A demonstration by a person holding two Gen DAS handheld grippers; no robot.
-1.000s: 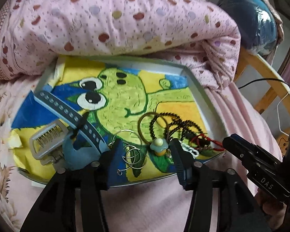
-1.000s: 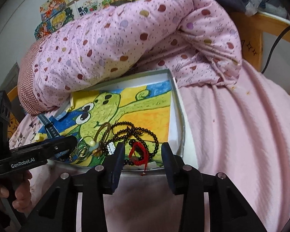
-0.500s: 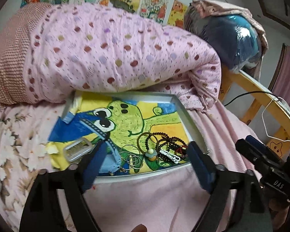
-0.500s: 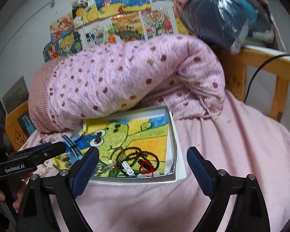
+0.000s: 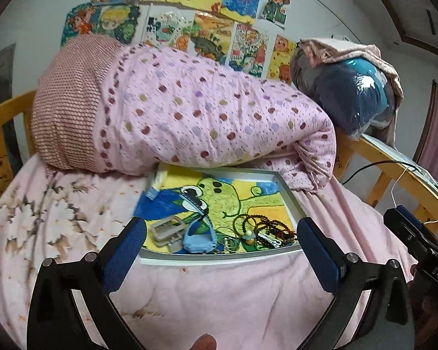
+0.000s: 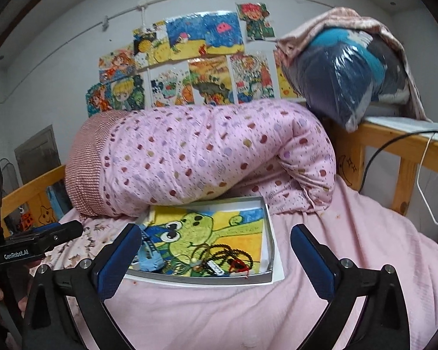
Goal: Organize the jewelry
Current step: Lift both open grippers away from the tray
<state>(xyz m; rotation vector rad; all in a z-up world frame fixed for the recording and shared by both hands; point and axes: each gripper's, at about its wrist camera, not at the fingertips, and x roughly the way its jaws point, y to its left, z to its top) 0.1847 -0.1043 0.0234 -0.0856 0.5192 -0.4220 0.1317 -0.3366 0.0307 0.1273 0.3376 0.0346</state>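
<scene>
A shallow grey tray (image 5: pixel 292 201) (image 6: pixel 270 233) lined with a green frog drawing lies on the pink bed. Along its near side sit a blue watch (image 5: pixel 198 237) (image 6: pixel 150 259), a clear grey clip (image 5: pixel 168 230), thin metal hoops (image 5: pixel 230 243), dark bead bracelets (image 5: pixel 265 223) (image 6: pixel 233 252) and a red cord piece (image 6: pixel 238 264). My left gripper (image 5: pixel 220 248) stands wide open above the bed in front of the tray, holding nothing. Held back from the tray, my right gripper (image 6: pixel 214 250) is also wide open and empty.
A rolled pink dotted quilt (image 5: pixel 204 122) (image 6: pixel 207 151) lies right behind the tray. A wooden bed rail (image 5: pixel 394 163) (image 6: pixel 400 145) with a cable runs on the right. A wrapped blue bundle (image 5: pixel 350 99) sits on the rail. Drawings (image 6: pixel 189 67) cover the wall.
Both grippers have pulled back and up from the tray and opened wide. The jewelry stays in the tray.
</scene>
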